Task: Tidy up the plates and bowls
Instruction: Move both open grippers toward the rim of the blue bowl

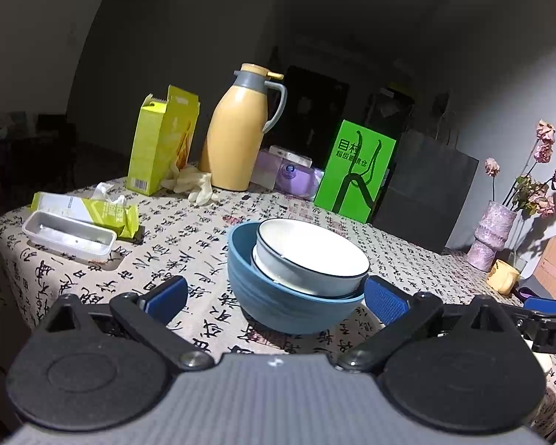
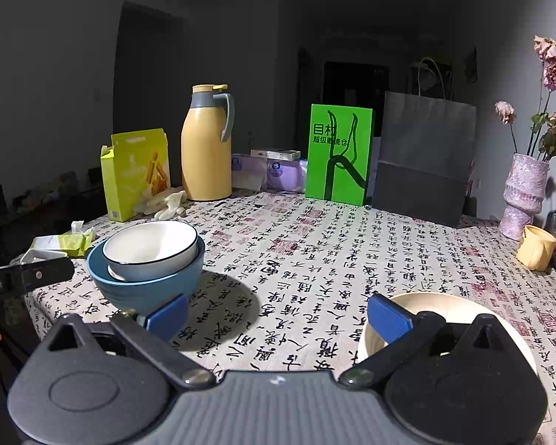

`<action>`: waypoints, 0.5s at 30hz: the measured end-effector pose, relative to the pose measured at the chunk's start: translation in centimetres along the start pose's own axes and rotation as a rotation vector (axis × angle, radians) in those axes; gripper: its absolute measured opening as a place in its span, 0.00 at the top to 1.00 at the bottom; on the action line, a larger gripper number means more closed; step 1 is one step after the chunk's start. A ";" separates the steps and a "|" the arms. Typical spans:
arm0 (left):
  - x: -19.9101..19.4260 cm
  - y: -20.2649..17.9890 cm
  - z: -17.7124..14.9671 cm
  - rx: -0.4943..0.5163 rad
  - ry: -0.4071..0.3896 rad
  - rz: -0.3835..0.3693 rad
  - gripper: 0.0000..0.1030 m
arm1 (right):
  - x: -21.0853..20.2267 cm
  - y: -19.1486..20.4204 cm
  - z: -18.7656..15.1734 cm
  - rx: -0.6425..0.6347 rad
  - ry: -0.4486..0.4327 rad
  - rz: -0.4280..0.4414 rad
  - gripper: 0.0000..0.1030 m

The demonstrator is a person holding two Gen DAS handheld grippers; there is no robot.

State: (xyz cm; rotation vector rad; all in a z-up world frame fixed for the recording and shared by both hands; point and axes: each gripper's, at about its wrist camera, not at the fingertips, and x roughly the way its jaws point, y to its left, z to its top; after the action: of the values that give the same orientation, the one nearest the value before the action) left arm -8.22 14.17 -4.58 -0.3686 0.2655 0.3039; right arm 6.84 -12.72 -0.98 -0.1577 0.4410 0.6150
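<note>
yellow thermos (image 2: 206,144) behind blue bowl (image 2: 148,289), green box (image 2: 338,154) alongside

Readable text: few items.
Green box (image 2: 338,154) reads "目村", smaller line unclear; left gripper (image 2: 26,278) arm shows "bot.AI"; tablecloth (image 2: 315,259) printed with calligraphy, illegible.

**Colours/patterns on the table**

Tablecloth (image 2: 315,244): beige, black calligraphy, red seal stamps. Blue bowl (image 1: 278,300) holds a white bowl (image 1: 311,256) with dark rim. Cream bowl (image 2: 452,315) at 5 o'clock. Thermos (image 2: 205,148): mustard, grey handle. Green box (image 2: 339,155), black paper bag (image 2: 424,159), mottled pink vase (image 2: 524,189). Gripper pads (image 2: 389,319): blue.
</note>
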 end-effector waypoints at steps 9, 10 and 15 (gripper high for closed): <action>1.3 0.9 1.3 -0.019 0.007 0.008 0.00 | 2.9 0.7 2.0 -0.025 0.029 0.084 0.00; 1.5 1.0 1.5 -0.021 0.013 0.009 0.00 | 3.4 0.8 2.3 -0.026 0.037 0.104 0.00; 3.0 1.6 2.7 -0.046 0.050 -0.006 0.00 | 5.8 1.1 4.1 -0.002 0.080 0.205 0.00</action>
State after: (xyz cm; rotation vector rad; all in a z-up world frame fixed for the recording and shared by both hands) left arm -5.49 17.34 -3.52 -0.4225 0.3070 0.2954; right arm 11.87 -7.71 0.14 -0.1400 0.5385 0.8124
